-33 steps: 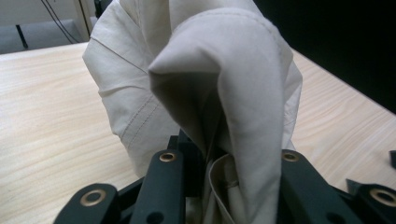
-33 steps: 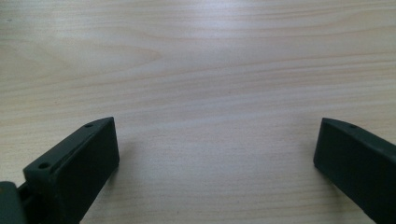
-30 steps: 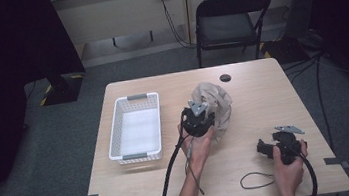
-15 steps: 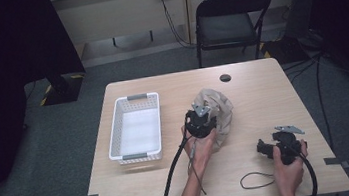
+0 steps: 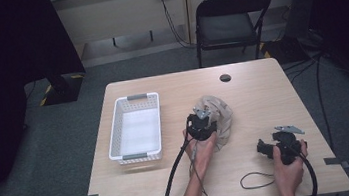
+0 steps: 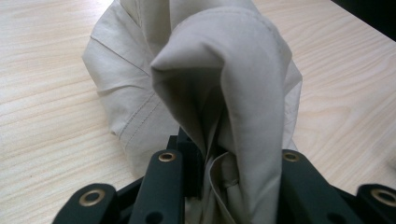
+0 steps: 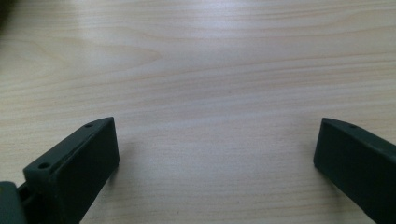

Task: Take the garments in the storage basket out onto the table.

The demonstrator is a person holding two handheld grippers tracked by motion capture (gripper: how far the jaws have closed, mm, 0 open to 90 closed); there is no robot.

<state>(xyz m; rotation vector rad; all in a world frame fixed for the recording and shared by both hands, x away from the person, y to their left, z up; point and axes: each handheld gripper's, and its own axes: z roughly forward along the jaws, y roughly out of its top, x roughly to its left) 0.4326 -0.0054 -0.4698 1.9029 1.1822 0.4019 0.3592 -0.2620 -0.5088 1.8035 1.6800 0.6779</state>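
Note:
A beige cloth (image 5: 219,115) lies bunched in the middle of the wooden table (image 5: 257,93). My left gripper (image 5: 204,119) is over its near side and shut on a fold of it. In the left gripper view the cloth (image 6: 210,84) rises in a pinched ridge between the two black jaws, and the left gripper (image 6: 224,168) clamps it at the bottom. My right gripper (image 5: 265,148) rests near the table's front right, held by a hand. In the right gripper view the right gripper (image 7: 215,149) stands open over bare wood, with nothing between its fingers.
A white plastic basket (image 5: 136,128) stands to the left of the cloth. A small black disc (image 5: 225,77) sits near the far edge. A black cable loop (image 5: 255,179) lies at the front. A folding chair (image 5: 230,18) stands beyond the table.
My left gripper has sunk a little toward the table with the cloth fold in it, and the cloth bundle sits lower. The right gripper has not moved.

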